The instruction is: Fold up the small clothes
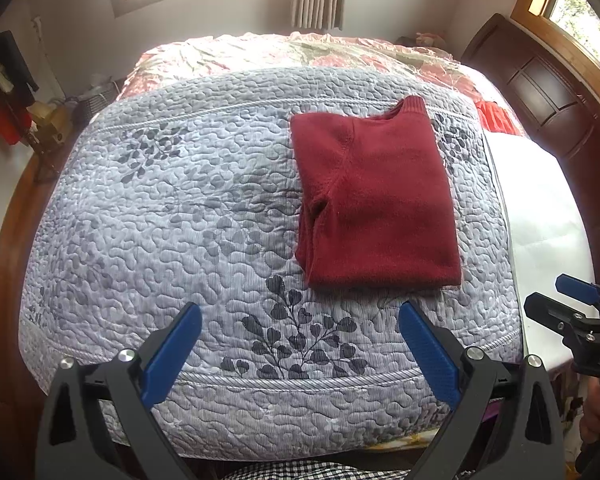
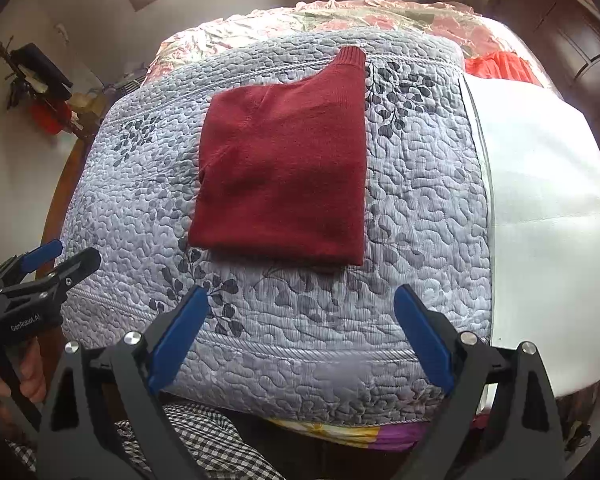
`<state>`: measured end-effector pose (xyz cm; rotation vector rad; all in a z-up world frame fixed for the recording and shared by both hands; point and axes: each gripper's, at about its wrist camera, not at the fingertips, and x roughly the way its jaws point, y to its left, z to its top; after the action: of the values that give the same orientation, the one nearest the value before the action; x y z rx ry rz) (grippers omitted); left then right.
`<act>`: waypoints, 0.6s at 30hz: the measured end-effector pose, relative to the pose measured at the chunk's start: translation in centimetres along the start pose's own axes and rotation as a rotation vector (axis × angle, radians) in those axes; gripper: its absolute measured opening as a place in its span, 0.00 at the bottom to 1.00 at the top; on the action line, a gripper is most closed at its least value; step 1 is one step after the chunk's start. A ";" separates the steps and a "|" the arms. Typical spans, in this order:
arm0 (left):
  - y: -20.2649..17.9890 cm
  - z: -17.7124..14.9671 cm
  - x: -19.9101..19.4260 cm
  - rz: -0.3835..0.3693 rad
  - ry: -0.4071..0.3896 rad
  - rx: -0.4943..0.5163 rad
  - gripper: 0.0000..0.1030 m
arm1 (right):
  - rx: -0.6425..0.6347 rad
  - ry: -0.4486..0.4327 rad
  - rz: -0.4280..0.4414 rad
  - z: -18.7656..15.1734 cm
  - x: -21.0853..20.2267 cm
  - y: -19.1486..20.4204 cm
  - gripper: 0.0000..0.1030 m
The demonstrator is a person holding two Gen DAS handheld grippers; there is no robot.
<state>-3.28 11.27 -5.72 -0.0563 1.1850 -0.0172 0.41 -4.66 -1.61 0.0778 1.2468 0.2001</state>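
Note:
A dark red knit sweater (image 1: pixel 374 200) lies folded into a neat rectangle on the grey quilted bedspread (image 1: pixel 180 220), with its ribbed collar at the far end. In the right wrist view the same sweater (image 2: pixel 284 176) sits just ahead of centre. My left gripper (image 1: pixel 300 316) hovers open above the quilt's near edge, short of the sweater's hem, holding nothing. Close to the quilt's front border my right gripper (image 2: pixel 302 300) is also open and empty. Each gripper shows at the side of the other's view: the right one (image 1: pixel 556 296), the left one (image 2: pixel 60 256).
A white sheet (image 2: pixel 540 200) covers the bed right of the quilt. A pink floral cover (image 1: pixel 300 52) lies at the far end, with an orange-red cloth (image 2: pixel 500 66) beside it. A dark wooden headboard (image 1: pixel 548 92) stands at right. Checked fabric (image 2: pixel 204 440) is below the grippers.

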 end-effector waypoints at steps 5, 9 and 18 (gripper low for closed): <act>-0.1 -0.2 -0.1 0.002 0.003 0.003 0.96 | -0.008 -0.003 0.001 -0.2 -0.2 0.2 0.91; -0.2 -0.2 -0.2 0.004 0.003 0.005 0.96 | -0.014 -0.004 0.000 -0.1 -0.1 0.4 0.91; 0.0 0.0 0.2 0.008 0.013 0.004 0.96 | -0.020 0.002 -0.010 0.4 0.3 0.3 0.91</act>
<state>-3.18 11.22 -5.88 -0.0480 1.1983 -0.0127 0.79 -4.30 -1.68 0.0540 1.2472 0.2046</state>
